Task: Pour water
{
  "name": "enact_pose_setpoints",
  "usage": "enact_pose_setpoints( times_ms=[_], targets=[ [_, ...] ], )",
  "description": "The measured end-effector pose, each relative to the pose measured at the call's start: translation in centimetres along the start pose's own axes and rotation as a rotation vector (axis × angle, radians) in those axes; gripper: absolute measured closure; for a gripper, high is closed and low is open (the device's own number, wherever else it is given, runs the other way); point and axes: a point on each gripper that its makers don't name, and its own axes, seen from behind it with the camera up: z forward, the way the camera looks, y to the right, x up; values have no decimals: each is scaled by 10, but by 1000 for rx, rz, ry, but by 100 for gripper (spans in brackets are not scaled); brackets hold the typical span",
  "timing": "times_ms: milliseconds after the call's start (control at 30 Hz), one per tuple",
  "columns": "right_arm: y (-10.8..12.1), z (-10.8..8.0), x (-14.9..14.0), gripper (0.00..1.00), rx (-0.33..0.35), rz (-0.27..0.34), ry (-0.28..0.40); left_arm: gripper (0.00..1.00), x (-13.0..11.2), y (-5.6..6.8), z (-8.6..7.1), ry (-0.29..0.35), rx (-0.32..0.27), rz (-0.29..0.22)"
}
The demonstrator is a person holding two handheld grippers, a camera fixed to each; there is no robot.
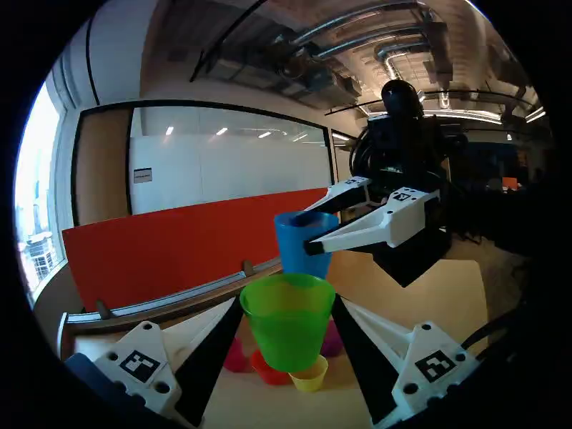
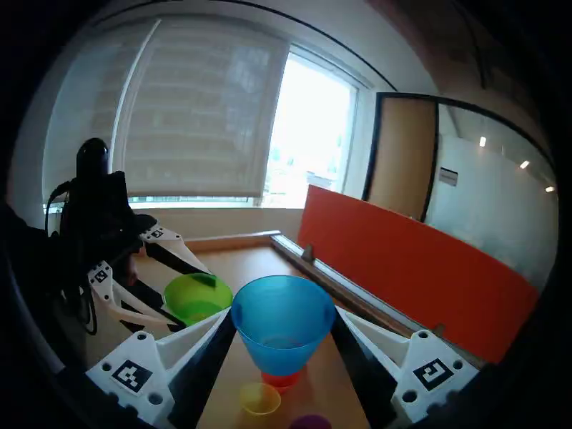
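Note:
In the left gripper view my left gripper [image 1: 289,330] is shut on an upright green cup [image 1: 288,318], held above the table. Behind it the right gripper [image 1: 309,229] holds a blue cup [image 1: 303,243] just above and beyond the green one. In the right gripper view my right gripper [image 2: 283,334] is shut on that blue cup [image 2: 282,322], upright, its inside looking empty. To its left the green cup [image 2: 196,297] sits between the left gripper's fingers [image 2: 136,304], rim close to the blue cup's.
A wooden table [image 2: 243,268] lies below, with small cups on it: yellow [image 2: 259,398], red [image 2: 280,379], purple [image 2: 311,422], and pink [image 1: 236,355]. A red partition [image 2: 407,264] with a rail runs along the table's edge. A window is at the back.

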Motion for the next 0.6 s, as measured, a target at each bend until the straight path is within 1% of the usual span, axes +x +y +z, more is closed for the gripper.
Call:
enact_pose_setpoints(
  times_ms=[300, 600],
  targets=[
    [-3, -4, 8, 8, -6, -14, 80, 12, 0, -1, 1, 0, 7, -1],
    [-6, -7, 10, 7, -7, 10, 133, 12, 0, 0, 2, 0, 13, -3]
  ],
)
